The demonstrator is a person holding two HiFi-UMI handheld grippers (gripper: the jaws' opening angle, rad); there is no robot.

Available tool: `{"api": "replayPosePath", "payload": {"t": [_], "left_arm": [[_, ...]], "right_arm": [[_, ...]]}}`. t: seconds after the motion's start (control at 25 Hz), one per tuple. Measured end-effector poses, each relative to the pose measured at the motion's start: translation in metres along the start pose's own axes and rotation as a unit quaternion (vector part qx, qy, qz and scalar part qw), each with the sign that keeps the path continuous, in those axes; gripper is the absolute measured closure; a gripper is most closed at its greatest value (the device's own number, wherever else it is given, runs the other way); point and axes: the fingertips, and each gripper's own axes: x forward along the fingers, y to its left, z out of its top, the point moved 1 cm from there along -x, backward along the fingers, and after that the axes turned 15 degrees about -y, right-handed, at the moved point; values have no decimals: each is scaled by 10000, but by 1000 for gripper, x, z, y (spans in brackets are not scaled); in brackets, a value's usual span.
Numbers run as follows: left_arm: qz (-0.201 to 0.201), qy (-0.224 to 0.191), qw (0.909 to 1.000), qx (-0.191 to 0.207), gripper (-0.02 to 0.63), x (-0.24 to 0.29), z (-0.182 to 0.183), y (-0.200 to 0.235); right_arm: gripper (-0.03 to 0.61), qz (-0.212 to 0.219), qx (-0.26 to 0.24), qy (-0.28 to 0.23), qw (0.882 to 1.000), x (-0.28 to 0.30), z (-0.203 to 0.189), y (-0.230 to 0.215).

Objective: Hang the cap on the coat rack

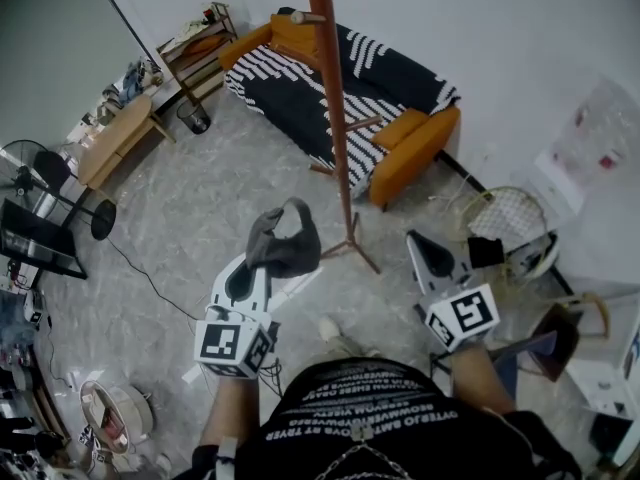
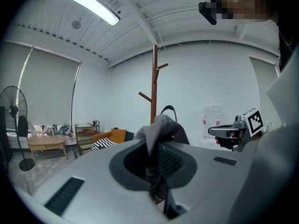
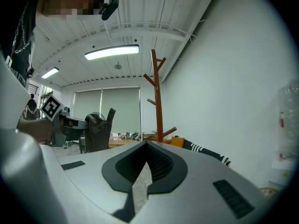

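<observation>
In the head view a grey cap [image 1: 285,238] hangs bunched from my left gripper [image 1: 262,265], whose jaws are shut on its cloth. The brown wooden coat rack [image 1: 335,118] stands just beyond and to the right of the cap, with short pegs along its pole. From the left gripper view the cap [image 2: 161,127] sticks up between the jaws of the left gripper [image 2: 156,146], and the rack [image 2: 154,87] rises behind it. My right gripper [image 1: 422,243] is held right of the rack's base, shut and holding nothing. The right gripper view has the rack [image 3: 158,101] straight ahead, past the right gripper [image 3: 147,162].
An orange sofa [image 1: 420,138] with a black-and-white striped cover stands behind the rack. A low wooden table [image 1: 115,138] and a shelf [image 1: 195,53] are at the far left, with a standing fan [image 1: 40,178] nearby. A white wire basket [image 1: 505,213] is at the right wall.
</observation>
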Motion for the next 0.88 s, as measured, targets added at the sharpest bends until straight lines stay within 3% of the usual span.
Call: {"api": "replayPosePath", "payload": {"t": [0.36, 0.68, 0.88], "left_arm": [[-301, 8, 9995, 112, 601, 32, -1, 24], [-567, 107, 9983, 10, 600, 59, -7, 36], [-775, -27, 9970, 30, 601, 75, -4, 45]], "right_arm": [[584, -176, 85, 90, 9998, 33, -2, -1], [584, -340, -138, 130, 9992, 57, -5, -8], [584, -459, -89, 133, 9988, 72, -3, -5]]}}
